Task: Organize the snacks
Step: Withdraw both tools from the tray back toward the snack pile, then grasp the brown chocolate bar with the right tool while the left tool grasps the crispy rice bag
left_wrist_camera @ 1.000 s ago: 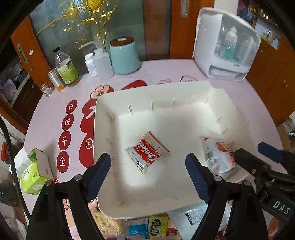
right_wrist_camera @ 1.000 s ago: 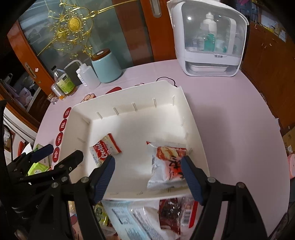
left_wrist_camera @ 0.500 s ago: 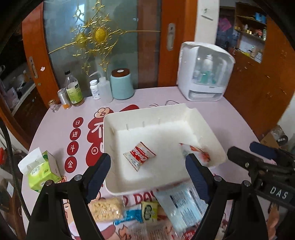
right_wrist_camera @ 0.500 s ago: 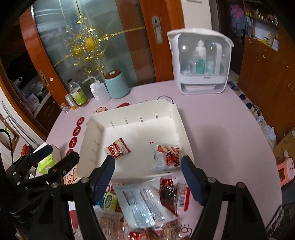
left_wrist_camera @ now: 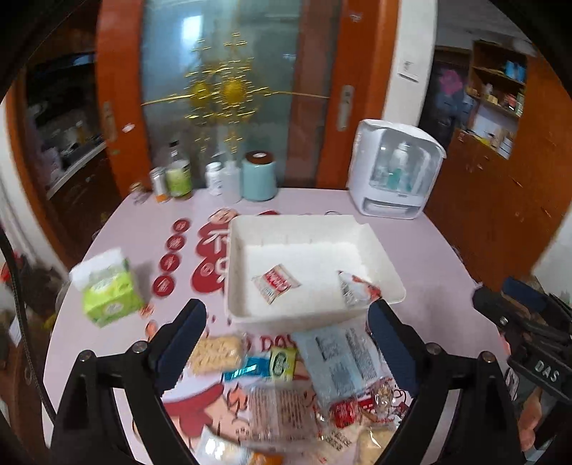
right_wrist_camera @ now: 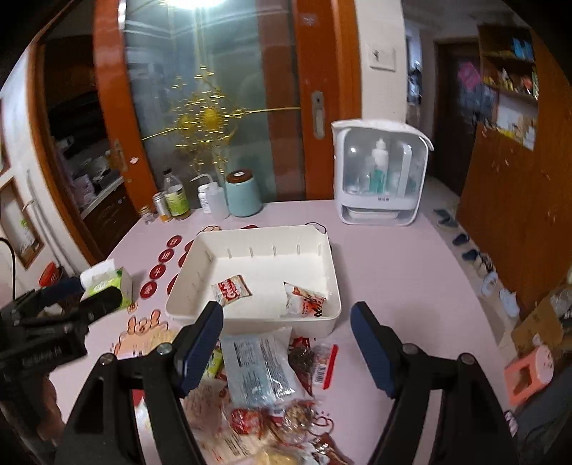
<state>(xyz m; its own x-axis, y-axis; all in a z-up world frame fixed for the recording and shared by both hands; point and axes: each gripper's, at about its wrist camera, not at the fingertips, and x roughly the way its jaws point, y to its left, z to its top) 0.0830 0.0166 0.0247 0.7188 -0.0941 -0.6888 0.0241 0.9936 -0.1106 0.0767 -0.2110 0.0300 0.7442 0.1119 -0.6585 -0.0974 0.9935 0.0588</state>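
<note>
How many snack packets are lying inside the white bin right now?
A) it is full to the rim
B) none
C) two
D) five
C: the white bin holds only a red-and-white cookie packet and a second packet; the others lie on the table.

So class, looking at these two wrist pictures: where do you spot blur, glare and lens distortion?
Left wrist view: motion blur smears the gold door ornament and green tissue box. Fisheye bends the door frames in both views, with dark corners. Right wrist view: a ceiling light glares white at the top edge, while the white bin stays fairly sharp.
</note>
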